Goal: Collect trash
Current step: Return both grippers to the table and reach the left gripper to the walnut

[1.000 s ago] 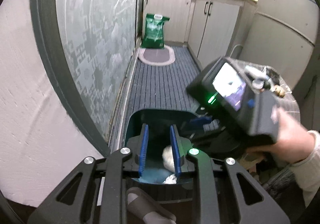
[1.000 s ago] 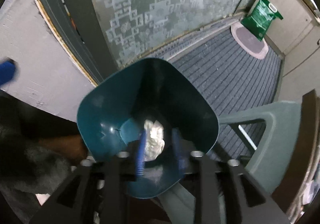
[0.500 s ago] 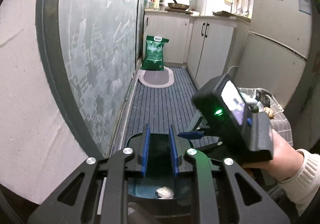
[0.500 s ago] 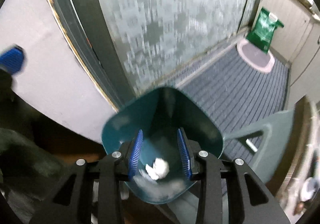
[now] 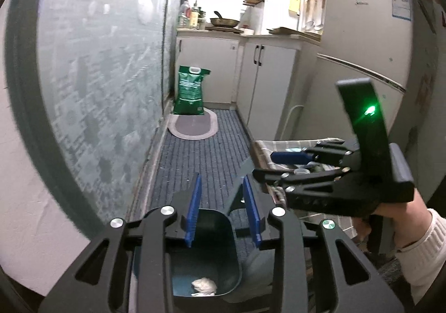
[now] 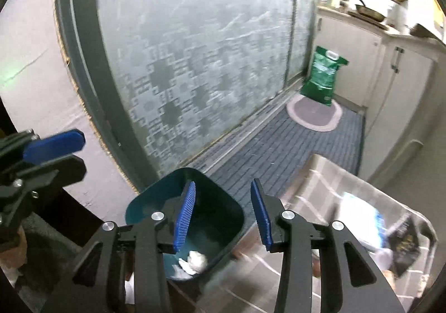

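A teal trash bin [image 5: 216, 250] stands on the floor below both grippers, and a crumpled white paper ball [image 5: 204, 285] lies on its bottom. My left gripper [image 5: 223, 209] hangs above the bin's far rim. Its jaws are opening and nothing is between the blue pads. In the right wrist view the same bin [image 6: 145, 205] holds the paper ball [image 6: 196, 260]. My right gripper [image 6: 223, 218] is above the bin, jaws opening and empty. A hand holds the right gripper [image 5: 276, 165] to the right of the left gripper [image 6: 64, 156].
A frosted patterned glass door [image 5: 97, 76] runs along the left. Down the ribbed floor mat are a green bag [image 5: 191, 89], an oval rug [image 5: 193, 126], white cabinets [image 5: 264, 76] and a fridge [image 5: 362, 48]. A checkered-cloth table [image 6: 320, 179] with clutter stands right of the bin.
The right gripper let go of the crumpled ball, which now lies in the bin. Both grippers have risen away from the bin and their jaws stand wider.
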A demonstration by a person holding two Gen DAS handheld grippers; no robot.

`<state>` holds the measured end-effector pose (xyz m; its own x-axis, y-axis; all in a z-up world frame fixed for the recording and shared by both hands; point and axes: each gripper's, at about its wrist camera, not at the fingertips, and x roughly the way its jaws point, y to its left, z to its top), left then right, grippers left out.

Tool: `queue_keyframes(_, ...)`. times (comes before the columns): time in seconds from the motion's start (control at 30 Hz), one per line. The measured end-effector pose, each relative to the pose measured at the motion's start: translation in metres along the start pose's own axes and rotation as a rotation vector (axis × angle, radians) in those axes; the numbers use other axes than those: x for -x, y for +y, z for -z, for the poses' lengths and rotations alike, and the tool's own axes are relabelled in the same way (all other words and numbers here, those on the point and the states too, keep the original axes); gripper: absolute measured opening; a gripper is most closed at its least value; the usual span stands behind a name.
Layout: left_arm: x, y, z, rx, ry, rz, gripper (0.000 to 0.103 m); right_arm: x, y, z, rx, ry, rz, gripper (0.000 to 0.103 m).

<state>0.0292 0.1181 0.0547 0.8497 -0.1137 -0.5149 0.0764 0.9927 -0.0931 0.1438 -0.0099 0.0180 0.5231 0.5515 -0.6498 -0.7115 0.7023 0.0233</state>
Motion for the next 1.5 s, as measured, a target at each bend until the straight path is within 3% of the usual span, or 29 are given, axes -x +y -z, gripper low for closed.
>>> queue_keyframes(0.5,-0.062,-0.076,0.008,-0.067,0.109,0.086,0.041,0.063,-0.084,0.047,-0.112,-0.011,0.135,0.050)
queue_keyframes(0.87,-0.114,-0.102,0.023,-0.049,0.233,0.131,0.042,0.081,-0.118,0.076,-0.166,0.038,0.184,0.050)
queue_keyframes(1.3,-0.157,-0.128,0.020,-0.027,0.327,0.089,0.042,0.096,-0.142,0.103,-0.183,0.086,0.222,0.050)
queue_keyframes(1.5,-0.165,-0.135,0.019,-0.036,0.332,0.041,0.041,0.099,-0.154,0.116,-0.195,0.114,0.232,0.050)
